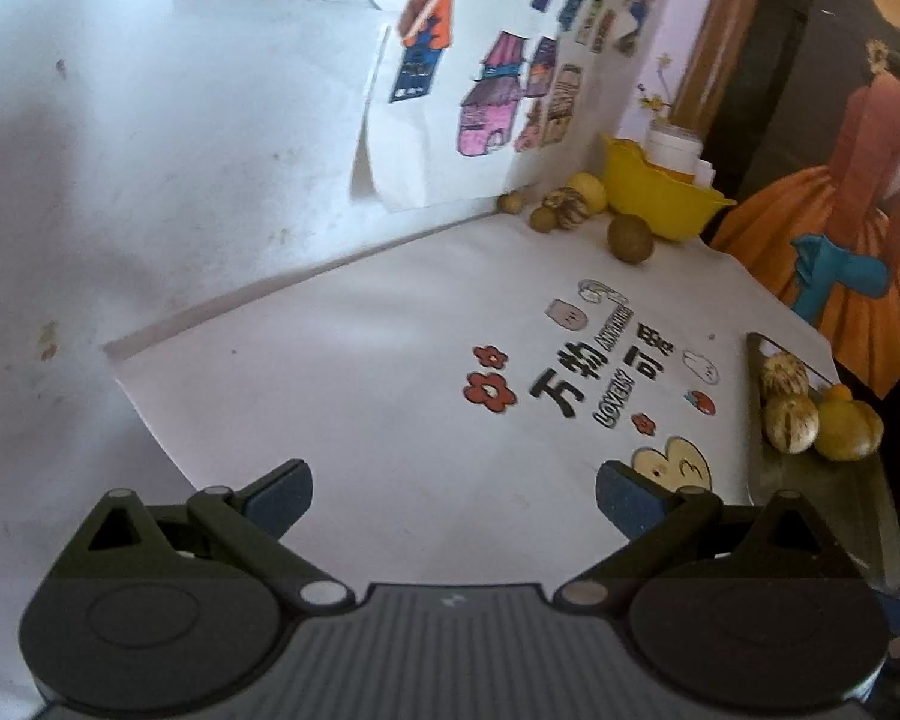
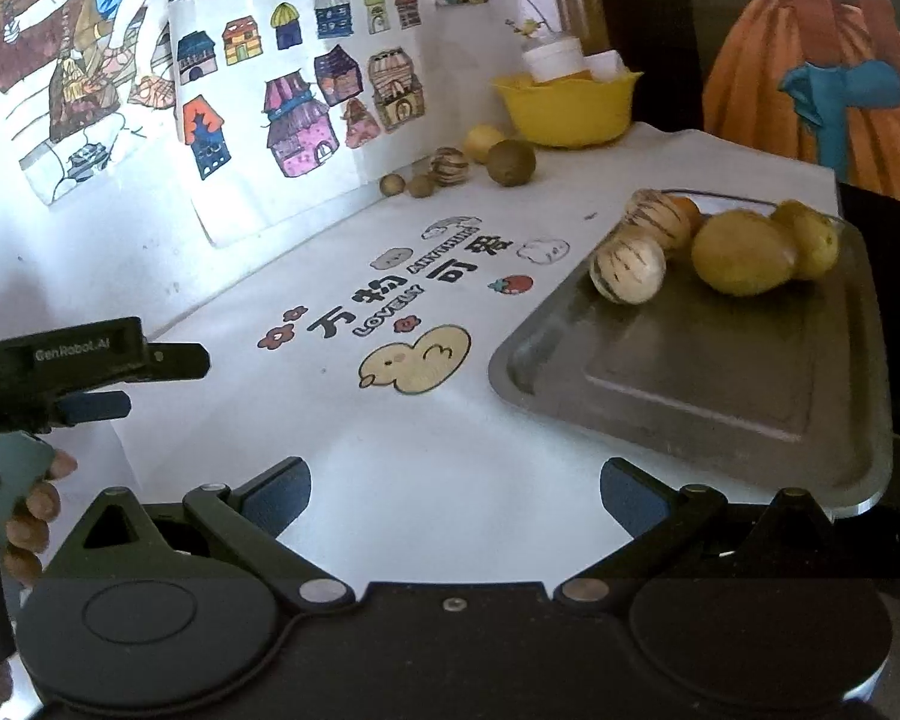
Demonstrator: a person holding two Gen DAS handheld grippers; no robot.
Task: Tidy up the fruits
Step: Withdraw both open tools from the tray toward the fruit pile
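Observation:
A steel tray [image 2: 720, 384] sits at the table's right and holds two striped pale melons [image 2: 627, 269] and two yellow-green fruits [image 2: 741, 252]. The tray also shows in the left wrist view [image 1: 834, 498]. Several loose fruits lie at the back by the wall: a round brown fruit [image 2: 511, 162], a striped one [image 2: 449, 167], a yellow one [image 2: 483, 141] and two small brown ones [image 2: 392, 185]. The brown fruit shows in the left wrist view too [image 1: 629, 238]. My right gripper [image 2: 455, 501] is open and empty over the table's front. My left gripper [image 1: 453, 495] is open and empty, left of the tray.
A yellow bowl [image 2: 567, 105] with white jars stands at the back right corner. Drawings of houses [image 2: 306, 96] lean on the wall behind. A printed white cloth [image 2: 390, 312] covers the table. The table's right edge runs just past the tray.

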